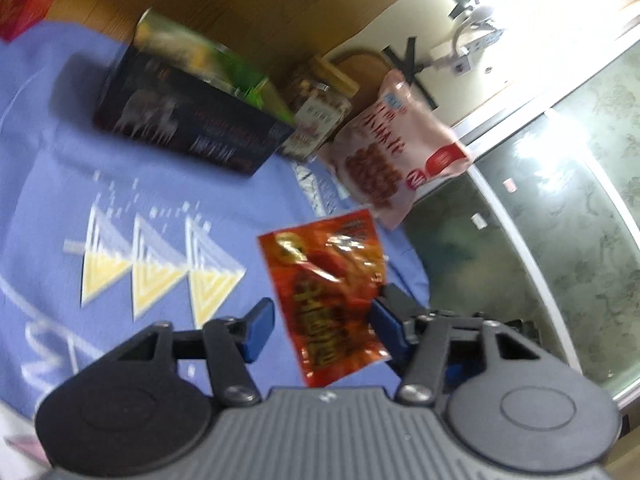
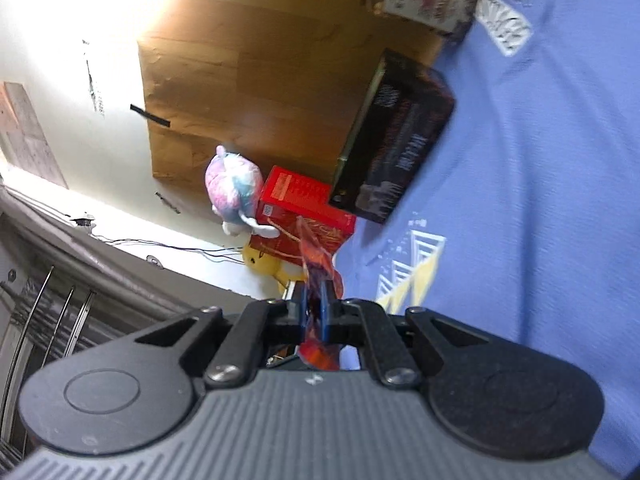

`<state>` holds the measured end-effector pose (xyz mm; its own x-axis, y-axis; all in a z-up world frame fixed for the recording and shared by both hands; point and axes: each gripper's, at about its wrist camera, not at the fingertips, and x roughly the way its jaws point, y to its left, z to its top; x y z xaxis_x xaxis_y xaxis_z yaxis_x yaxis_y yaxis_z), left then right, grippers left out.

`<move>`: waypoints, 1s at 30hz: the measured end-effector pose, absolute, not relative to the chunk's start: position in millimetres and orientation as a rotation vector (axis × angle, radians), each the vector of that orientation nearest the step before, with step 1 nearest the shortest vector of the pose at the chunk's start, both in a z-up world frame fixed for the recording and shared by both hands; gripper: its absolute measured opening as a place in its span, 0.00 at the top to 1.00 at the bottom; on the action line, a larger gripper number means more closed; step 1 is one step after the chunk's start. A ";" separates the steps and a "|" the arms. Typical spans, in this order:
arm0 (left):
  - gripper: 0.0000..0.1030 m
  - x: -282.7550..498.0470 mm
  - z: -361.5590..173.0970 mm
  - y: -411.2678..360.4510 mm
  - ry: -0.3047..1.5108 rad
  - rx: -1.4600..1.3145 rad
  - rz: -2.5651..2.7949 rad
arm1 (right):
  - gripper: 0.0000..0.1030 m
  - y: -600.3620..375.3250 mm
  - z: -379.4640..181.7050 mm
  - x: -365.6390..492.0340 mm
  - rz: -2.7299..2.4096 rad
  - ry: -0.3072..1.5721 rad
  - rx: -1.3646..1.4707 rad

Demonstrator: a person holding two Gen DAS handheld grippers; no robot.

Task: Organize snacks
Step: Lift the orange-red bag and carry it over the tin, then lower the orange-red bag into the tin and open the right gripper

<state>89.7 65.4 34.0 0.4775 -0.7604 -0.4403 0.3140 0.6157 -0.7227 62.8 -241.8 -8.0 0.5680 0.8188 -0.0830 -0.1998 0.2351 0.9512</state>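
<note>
A red-orange snack packet (image 1: pixel 328 296) hangs in the air between the fingers of my open left gripper (image 1: pixel 320 322); the jaws stand wide apart and do not clamp it. My right gripper (image 2: pixel 314 312) is shut on this packet (image 2: pixel 320 264), seen edge-on. In the left wrist view the right gripper's black fingers (image 1: pixel 394 298) pinch the packet's right edge. On the blue cloth (image 1: pixel 60 200) stand a dark box (image 1: pixel 188 120), a green box (image 1: pixel 200 60) behind it, a jar of nuts (image 1: pixel 316 114) and a pink-white snack bag (image 1: pixel 396 148).
A red box (image 2: pixel 304 208) and plush toys (image 2: pixel 234 188) sit past the dark box (image 2: pixel 400 136) at the cloth's edge. A wooden board (image 2: pixel 248 80) leans on the wall. The cloth (image 2: pixel 540 200) has yellow triangle prints. Dark glass panels (image 1: pixel 560 220) lie beyond the table edge.
</note>
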 end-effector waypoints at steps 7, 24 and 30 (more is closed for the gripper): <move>0.49 153.3 83.7 70.0 0.735 -0.494 -0.607 | 0.91 -225.5 30.9 138.8 0.784 0.630 1.011; 0.46 313.5 53.8 29.7 0.815 -0.282 -0.397 | 0.86 -168.7 35.9 248.3 0.414 0.476 0.266; 0.46 275.2 70.5 35.8 0.752 -0.228 -0.364 | 0.86 -192.2 34.4 213.5 0.388 0.458 0.348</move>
<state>275.2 35.8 70.5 0.6721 -0.4012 -0.6223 0.2399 0.9131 -0.3296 213.5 -192.2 34.4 0.8270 0.4342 -0.3571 -0.2811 0.8695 0.4062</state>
